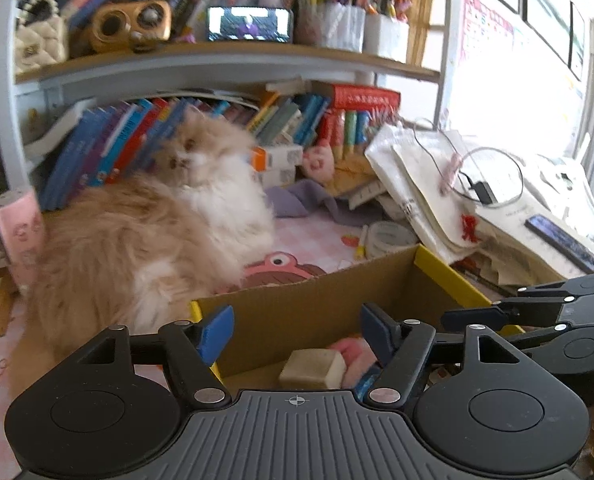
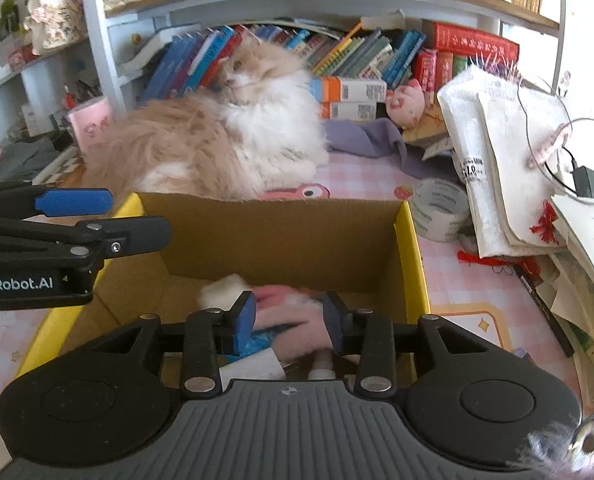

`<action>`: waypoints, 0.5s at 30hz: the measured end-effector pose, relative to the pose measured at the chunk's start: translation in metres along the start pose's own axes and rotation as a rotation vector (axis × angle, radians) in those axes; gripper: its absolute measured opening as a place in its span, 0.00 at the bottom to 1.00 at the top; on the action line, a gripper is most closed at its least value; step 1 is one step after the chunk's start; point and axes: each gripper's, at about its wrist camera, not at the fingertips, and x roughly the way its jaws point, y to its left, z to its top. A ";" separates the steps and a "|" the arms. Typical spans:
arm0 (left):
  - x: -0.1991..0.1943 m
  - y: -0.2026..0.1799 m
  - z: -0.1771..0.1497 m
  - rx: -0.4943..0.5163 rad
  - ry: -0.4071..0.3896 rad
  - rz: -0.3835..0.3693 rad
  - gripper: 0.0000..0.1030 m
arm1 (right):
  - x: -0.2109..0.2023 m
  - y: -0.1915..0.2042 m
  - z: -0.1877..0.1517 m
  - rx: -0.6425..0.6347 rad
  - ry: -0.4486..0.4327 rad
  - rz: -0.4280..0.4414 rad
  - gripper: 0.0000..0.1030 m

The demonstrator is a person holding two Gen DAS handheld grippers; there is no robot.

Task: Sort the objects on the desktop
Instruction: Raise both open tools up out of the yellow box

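Left wrist view: cardboard box with yellow rim on the pink checked desk cover, open top, just ahead of both grippers. Inside, counted from this view: one beige block, one pink fuzzy item touching it, a scrap of blue beside that. Left gripper pitched downward over the box's near left corner, jaws spread wide, nothing between the blue pads, no contact with the block lying below the gap. Right gripper's fingers entering from the right edge, over the box's right wall.

Right wrist view: right gripper tilted down over the box interior, jaws partly apart. Pink fuzzy item lying between and below the pads; blurred, so contact not certain, pads appear clear of it. Also in the box: one white fluffy ball, a blue wrapper, one white card or paper, one small pale cylinder near the bottom edge. Left gripper seen side-on at the left, above the box's left wall.

Surroundings: one long-haired ginger-and-white cat lying just behind the box's far wall. One roll of tape to the right of the box. Stack of papers further right, a cable looped on top. Bookshelf behind, two book-filled levels visible.
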 end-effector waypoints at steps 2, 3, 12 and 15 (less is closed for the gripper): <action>-0.009 -0.002 -0.002 -0.004 -0.016 0.016 0.69 | -0.008 0.002 -0.002 -0.004 -0.018 0.008 0.34; -0.013 -0.003 -0.004 -0.003 -0.022 0.027 0.69 | -0.012 0.002 -0.002 -0.003 -0.026 0.012 0.34; -0.051 -0.024 -0.025 -0.023 -0.056 0.105 0.70 | -0.049 0.006 -0.023 -0.013 -0.070 0.043 0.36; -0.067 -0.031 -0.037 -0.044 -0.060 0.136 0.71 | -0.063 0.005 -0.035 -0.017 -0.078 0.047 0.36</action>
